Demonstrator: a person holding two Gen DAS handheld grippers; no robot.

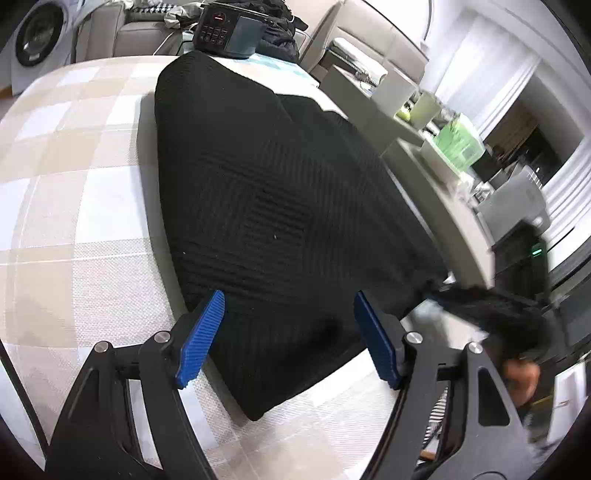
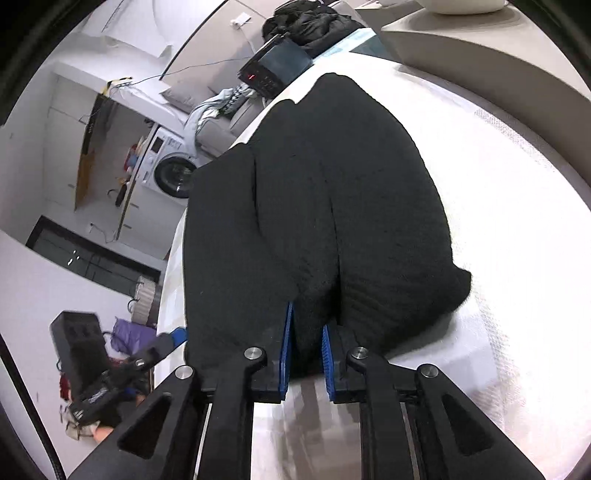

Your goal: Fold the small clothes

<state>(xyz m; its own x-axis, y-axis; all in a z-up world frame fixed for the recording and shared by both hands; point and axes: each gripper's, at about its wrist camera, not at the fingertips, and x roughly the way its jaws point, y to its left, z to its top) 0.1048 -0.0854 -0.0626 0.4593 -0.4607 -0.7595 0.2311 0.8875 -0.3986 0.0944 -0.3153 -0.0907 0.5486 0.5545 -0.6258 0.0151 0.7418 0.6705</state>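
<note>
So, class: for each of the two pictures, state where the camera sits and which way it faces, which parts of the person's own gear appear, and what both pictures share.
Left wrist: sits on the left gripper, looking forward over the black garment on the checked table; its blue pads are spread apart.
Right wrist: sits on the right gripper, facing along the same garment, pads pinching a fold; the left gripper appears at lower left.
Shared: garment, table, black keypad device, washing machine.
</note>
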